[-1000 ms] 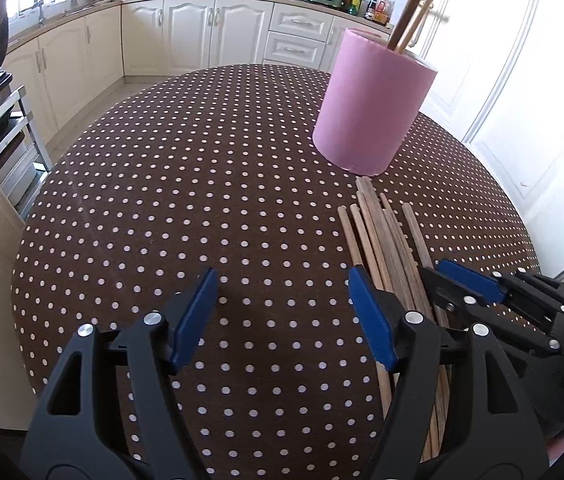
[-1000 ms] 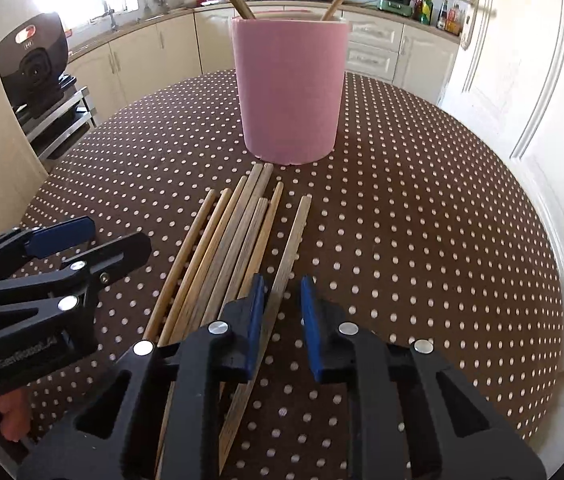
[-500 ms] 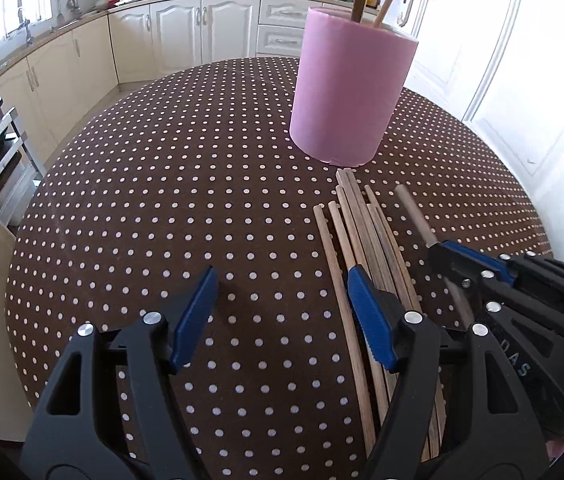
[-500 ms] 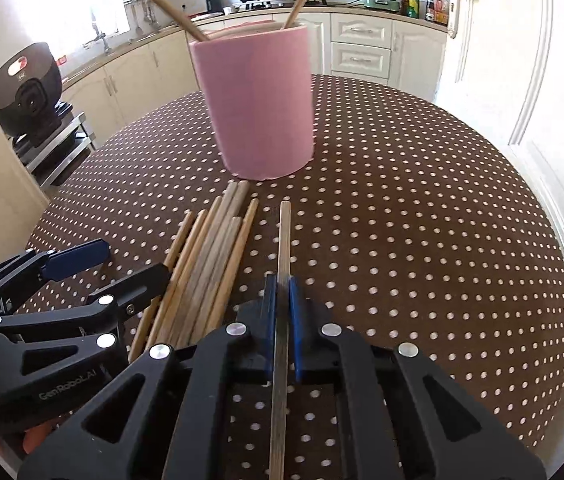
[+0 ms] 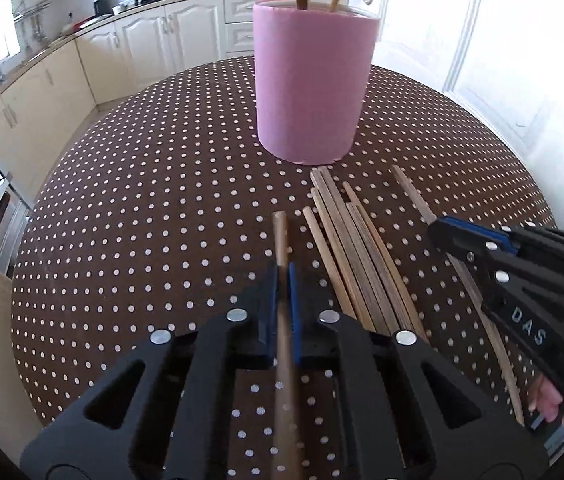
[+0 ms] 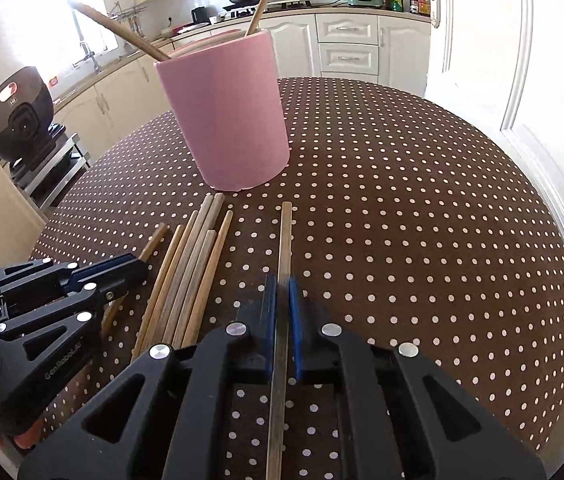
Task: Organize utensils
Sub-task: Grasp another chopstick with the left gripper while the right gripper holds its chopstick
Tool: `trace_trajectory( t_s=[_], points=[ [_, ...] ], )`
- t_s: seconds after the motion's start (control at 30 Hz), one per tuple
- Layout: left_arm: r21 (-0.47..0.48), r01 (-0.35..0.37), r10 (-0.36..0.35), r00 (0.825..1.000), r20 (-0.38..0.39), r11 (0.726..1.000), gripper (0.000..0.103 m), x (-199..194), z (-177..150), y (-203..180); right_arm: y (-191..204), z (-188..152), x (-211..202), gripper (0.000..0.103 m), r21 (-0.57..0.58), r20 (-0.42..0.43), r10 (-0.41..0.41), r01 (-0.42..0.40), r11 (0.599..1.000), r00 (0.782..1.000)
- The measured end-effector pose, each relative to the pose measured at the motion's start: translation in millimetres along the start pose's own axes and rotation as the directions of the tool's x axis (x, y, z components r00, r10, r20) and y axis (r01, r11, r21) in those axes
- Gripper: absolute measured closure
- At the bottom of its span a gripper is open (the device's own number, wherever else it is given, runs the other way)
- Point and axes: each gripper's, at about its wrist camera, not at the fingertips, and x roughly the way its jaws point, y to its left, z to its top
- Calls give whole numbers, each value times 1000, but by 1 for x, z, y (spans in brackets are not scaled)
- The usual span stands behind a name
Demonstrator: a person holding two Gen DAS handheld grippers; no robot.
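A pink cup [image 5: 313, 80] [image 6: 226, 112] stands on the dotted brown table with two chopsticks leaning in it. In front of it lies a loose pile of wooden chopsticks [image 5: 357, 252] [image 6: 194, 260]. My left gripper [image 5: 282, 274] [image 6: 138, 264] is closing, and its blue pads press on one chopstick [image 5: 280, 236] at the pile's left side. My right gripper [image 6: 282, 284] [image 5: 437, 228] is shut on another chopstick [image 6: 285, 232] to the right of the pile. Both held sticks point toward the cup.
The round table [image 6: 401, 200] drops away on all sides. A black appliance [image 6: 18, 116] sits on a metal rack at the left. Cream kitchen cabinets [image 5: 186, 40] line the back and a white door [image 6: 521, 80] is at the right. Fingers of a hand [image 5: 545, 400] hold the right gripper.
The left gripper slid right to the pile and shut on the leftmost chopstick. The right gripper shut on its chopstick and drew it away from the pile to the right.
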Motion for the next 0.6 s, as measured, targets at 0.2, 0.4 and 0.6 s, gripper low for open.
trace_trajectory(
  t_s=[0.2, 0.4, 0.6],
  points=[
    [-12, 0, 0, 1000, -5, 1000, 97, -9, -13, 9, -10, -4, -5, 97, 45, 1, -5, 5, 999, 1000],
    [5, -53, 53, 998, -15, 999, 95, -14, -20, 4, -1, -5, -5, 96, 0, -5, -59, 59, 998, 998],
    [-23, -59, 59, 998, -23, 998, 94, -13, -21, 0, 1, -6, -4, 97, -6, -4, -66, 66, 998, 998]
  ],
)
